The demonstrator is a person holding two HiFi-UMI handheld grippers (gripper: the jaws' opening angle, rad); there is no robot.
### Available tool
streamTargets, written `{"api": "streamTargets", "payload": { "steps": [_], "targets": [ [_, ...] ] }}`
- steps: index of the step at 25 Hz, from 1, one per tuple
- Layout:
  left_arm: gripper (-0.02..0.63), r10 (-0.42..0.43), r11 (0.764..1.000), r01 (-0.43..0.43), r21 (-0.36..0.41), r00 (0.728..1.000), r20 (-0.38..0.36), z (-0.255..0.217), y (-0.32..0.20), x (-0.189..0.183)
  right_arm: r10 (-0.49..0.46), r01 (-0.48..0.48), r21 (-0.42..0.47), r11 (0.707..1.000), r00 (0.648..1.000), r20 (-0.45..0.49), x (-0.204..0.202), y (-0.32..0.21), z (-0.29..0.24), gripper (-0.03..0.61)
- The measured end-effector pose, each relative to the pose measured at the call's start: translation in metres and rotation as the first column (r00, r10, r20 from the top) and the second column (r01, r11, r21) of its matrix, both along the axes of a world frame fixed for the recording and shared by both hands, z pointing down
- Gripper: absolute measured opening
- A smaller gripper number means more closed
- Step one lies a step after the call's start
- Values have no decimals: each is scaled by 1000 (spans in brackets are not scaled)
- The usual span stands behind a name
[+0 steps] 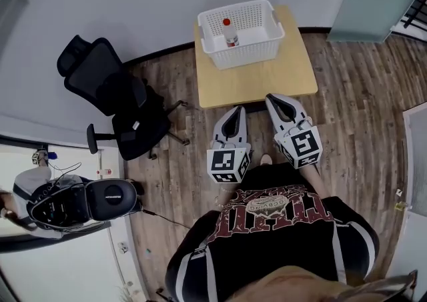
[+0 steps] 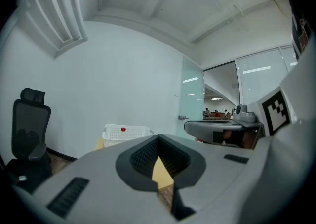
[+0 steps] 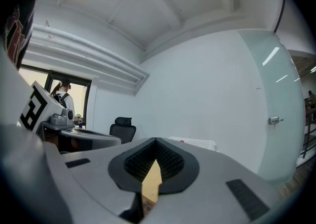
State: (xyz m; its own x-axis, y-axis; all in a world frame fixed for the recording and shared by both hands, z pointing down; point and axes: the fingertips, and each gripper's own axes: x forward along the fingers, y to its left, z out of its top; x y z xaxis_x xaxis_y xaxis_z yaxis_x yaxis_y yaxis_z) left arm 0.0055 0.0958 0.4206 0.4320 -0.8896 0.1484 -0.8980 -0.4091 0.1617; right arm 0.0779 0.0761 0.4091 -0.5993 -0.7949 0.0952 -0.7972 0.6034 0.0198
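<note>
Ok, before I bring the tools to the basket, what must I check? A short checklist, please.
1. Left tool empty: ok.
2. Right tool empty: ok.
3. Jaws open for a grasp: not ok, both pairs are together.
4. Bottle stands inside the basket: ok.
5. Bare table between tools and basket: ok.
6. Bottle cap tight: cannot tell.
</note>
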Motion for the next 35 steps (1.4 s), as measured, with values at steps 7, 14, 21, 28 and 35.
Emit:
{"api": "streamTargets", "payload": {
  "steps": [7, 14, 21, 28, 35],
  "targets": [
    [28, -2, 1000, 2, -12, 1000, 2, 4, -21, 8, -7, 7, -5, 1000, 1000, 10, 6, -20, 2, 17],
    [26, 31, 999, -31, -16, 999, 8, 6, -47, 12, 28, -28, -13, 1000, 999, 15, 10, -44, 6, 17],
    [28, 52, 999, -52, -13, 999, 11, 3, -81, 2, 42, -42, -14, 999, 999, 12, -1, -75, 5, 17],
    [27, 63, 998, -63, -20, 998, 5, 6, -107, -10, 53, -53, -19, 998, 999, 2, -12, -102, 7, 16],
    [26, 88, 996, -87, -20, 996, 3, 12, -132, -21, 66, -66, -17, 998, 998, -2, -28, -126, 13, 17]
  ]
}}
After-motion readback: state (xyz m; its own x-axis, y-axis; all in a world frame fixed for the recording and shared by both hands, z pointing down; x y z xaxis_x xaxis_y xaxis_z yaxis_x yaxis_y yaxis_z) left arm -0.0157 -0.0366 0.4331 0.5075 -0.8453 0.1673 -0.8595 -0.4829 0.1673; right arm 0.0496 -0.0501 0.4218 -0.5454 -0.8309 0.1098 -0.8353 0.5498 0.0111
